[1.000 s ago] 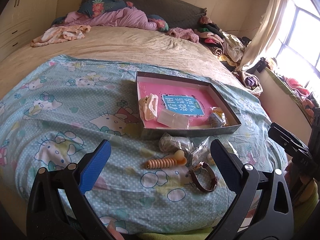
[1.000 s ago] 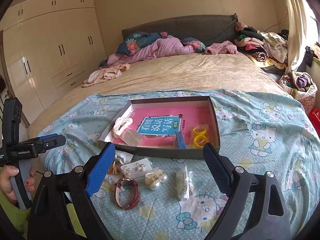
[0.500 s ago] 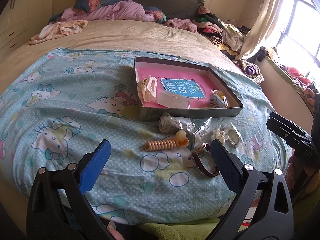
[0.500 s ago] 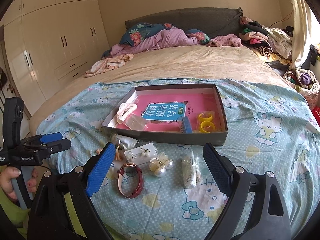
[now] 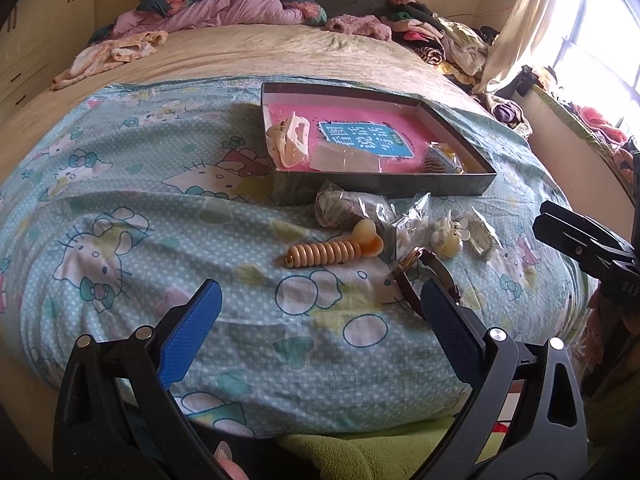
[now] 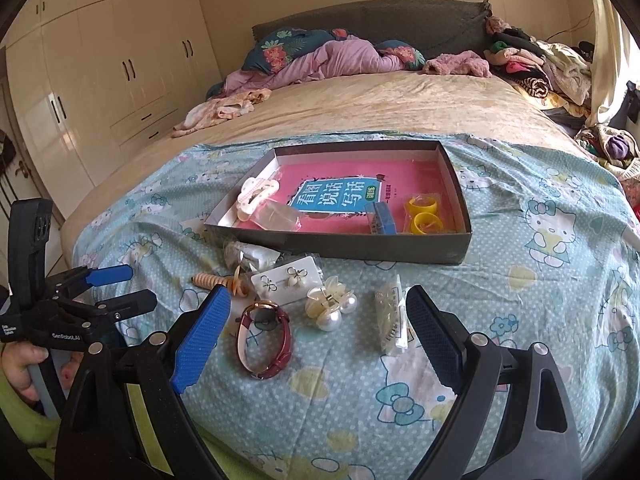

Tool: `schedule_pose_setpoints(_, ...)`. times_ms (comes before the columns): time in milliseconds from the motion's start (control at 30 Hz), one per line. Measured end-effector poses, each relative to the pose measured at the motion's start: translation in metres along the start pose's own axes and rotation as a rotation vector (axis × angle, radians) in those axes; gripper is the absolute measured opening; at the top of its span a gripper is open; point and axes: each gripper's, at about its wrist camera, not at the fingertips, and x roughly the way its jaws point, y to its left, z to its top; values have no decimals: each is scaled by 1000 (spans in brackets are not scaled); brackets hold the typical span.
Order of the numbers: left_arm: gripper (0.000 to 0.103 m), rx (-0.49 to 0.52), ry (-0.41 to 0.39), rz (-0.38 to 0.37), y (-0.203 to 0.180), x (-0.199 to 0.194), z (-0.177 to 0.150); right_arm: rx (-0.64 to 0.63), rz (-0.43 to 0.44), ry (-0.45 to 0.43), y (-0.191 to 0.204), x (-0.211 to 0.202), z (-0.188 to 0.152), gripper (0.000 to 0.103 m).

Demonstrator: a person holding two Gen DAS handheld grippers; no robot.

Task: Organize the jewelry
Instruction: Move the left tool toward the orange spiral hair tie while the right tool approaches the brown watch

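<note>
Jaws spread and empty on both the left gripper (image 5: 318, 330) and right gripper (image 6: 316, 336); ahead, probably awaiting sorting, the watch (image 6: 264, 336) lies short of the box (image 6: 376, 246).

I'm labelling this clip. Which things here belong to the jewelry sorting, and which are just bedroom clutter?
Part of the job:
- box
- red watch
- earring card
- pearl hair clip
- beaded piece
- bagged comb
- yellow rings

Just lying about:
- purple bedding
- clothes pile
- wardrobe
</note>
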Motion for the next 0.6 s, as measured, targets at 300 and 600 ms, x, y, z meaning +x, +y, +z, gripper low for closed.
schedule_pose_setpoints(300, 93, 35, 56, 10, -5, 21, -7, 2, 16, 53, 1, 21, -11, 89)
schedule_pose_setpoints(600, 93, 44, 85, 34, -2, 43, -2, 8, 19, 119, -5, 51, -18, 84)
